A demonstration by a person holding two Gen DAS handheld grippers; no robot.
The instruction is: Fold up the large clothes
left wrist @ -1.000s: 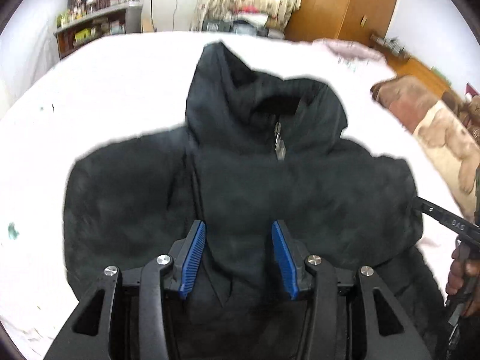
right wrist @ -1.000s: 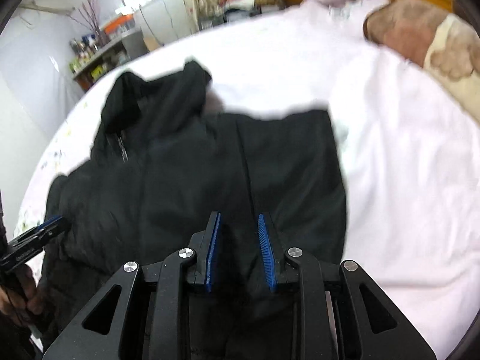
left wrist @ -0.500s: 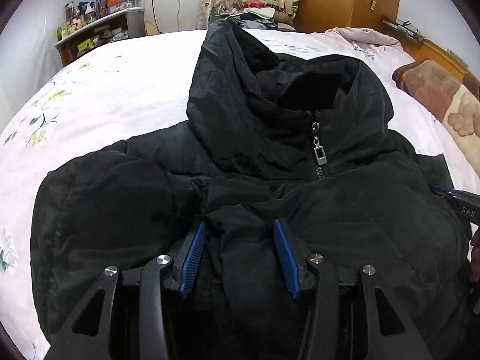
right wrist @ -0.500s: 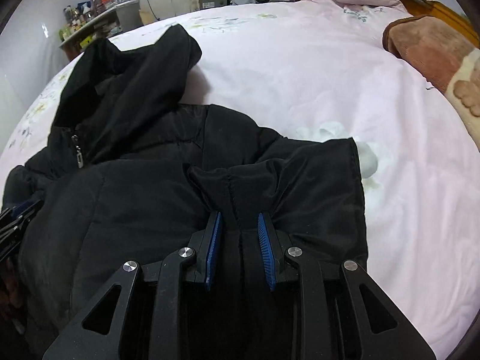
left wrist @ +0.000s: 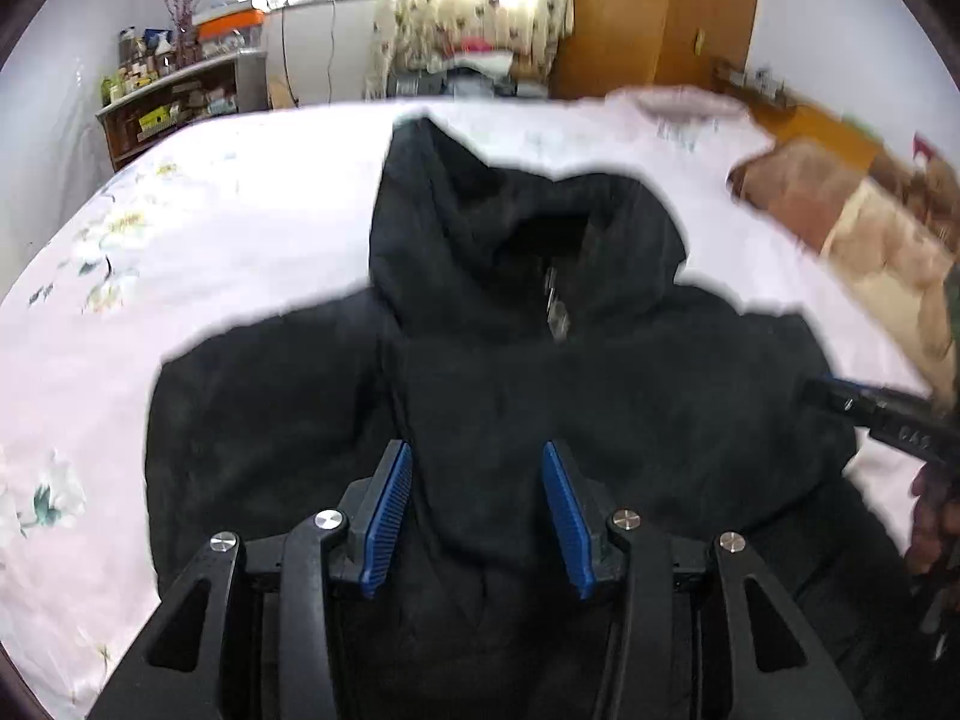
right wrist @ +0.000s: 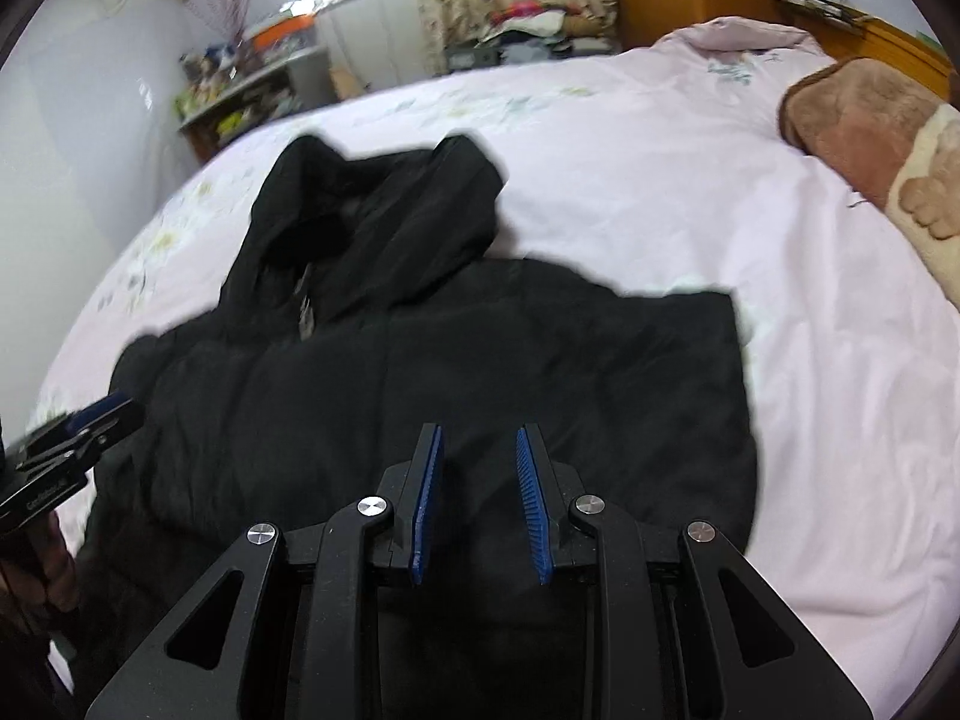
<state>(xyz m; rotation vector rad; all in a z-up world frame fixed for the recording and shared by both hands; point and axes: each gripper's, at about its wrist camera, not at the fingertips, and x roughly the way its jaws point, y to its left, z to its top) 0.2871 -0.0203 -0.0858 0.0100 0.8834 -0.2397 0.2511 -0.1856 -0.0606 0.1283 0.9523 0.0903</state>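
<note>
Both my claws, left claw [left wrist: 477, 510] and right claw [right wrist: 480, 501], clamp the black jacket's [left wrist: 540, 396] hem at six o'clock on the bed [right wrist: 660, 168]; sleeves tucked in, lengthwise fold pending, I reckon.

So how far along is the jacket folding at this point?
Done: the black hooded padded jacket lies zipped, front up, on the pink floral bedsheet. In hand: the left tongs, just closing slightly, and the right tongs each pinch fabric at its near side. Remaining: no fold across the body shows yet, and the hood lies spread out.
</note>
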